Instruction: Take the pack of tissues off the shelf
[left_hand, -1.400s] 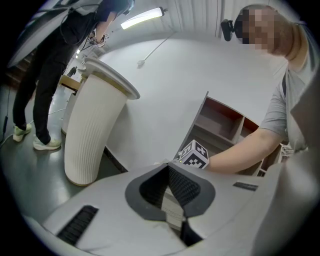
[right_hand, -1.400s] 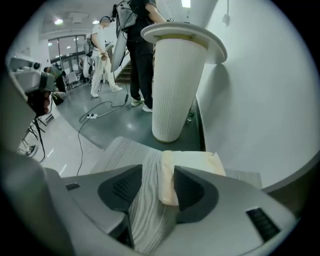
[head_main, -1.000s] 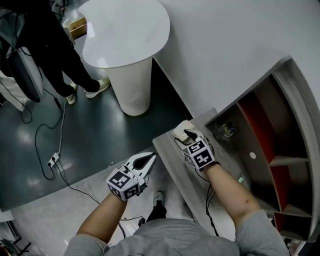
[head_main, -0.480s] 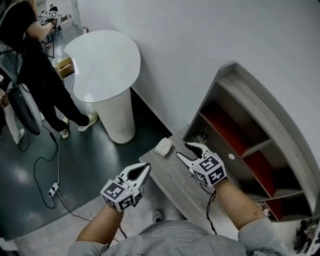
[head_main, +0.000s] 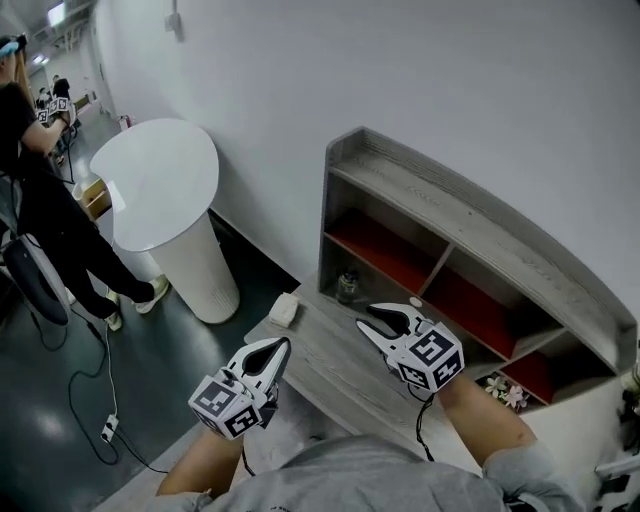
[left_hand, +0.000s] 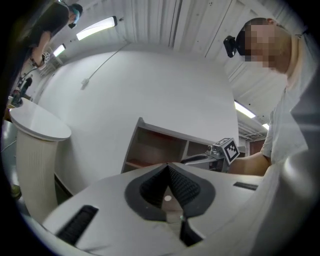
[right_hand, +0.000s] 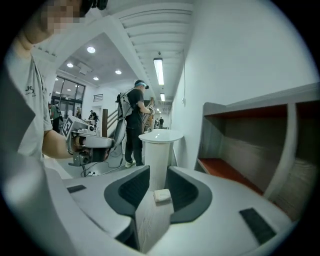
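Observation:
The pack of tissues (head_main: 284, 308), small and white, lies by itself on the left end of the low grey wooden board (head_main: 335, 365) in front of the shelf. In the right gripper view the pack (right_hand: 161, 195) shows far off through the jaws. My right gripper (head_main: 368, 317) hovers above the board to the right of the pack, well clear of it. Its jaws have just been closing, still stand apart, and hold nothing. My left gripper (head_main: 286, 343) floats off the board's near edge, shut and empty.
The grey shelf unit (head_main: 440, 215) with red-lined compartments stands against the white wall, with a small jar (head_main: 347, 287) in its lower left bay. A white pedestal table (head_main: 160, 180) stands to the left, with a person (head_main: 40, 200) beyond it and a cable (head_main: 85, 390) on the dark floor.
A second ago the right gripper was on the pack at the board's end. It has let go and drawn back, and the pack stays on the board. Both grippers rose and the view tilted up.

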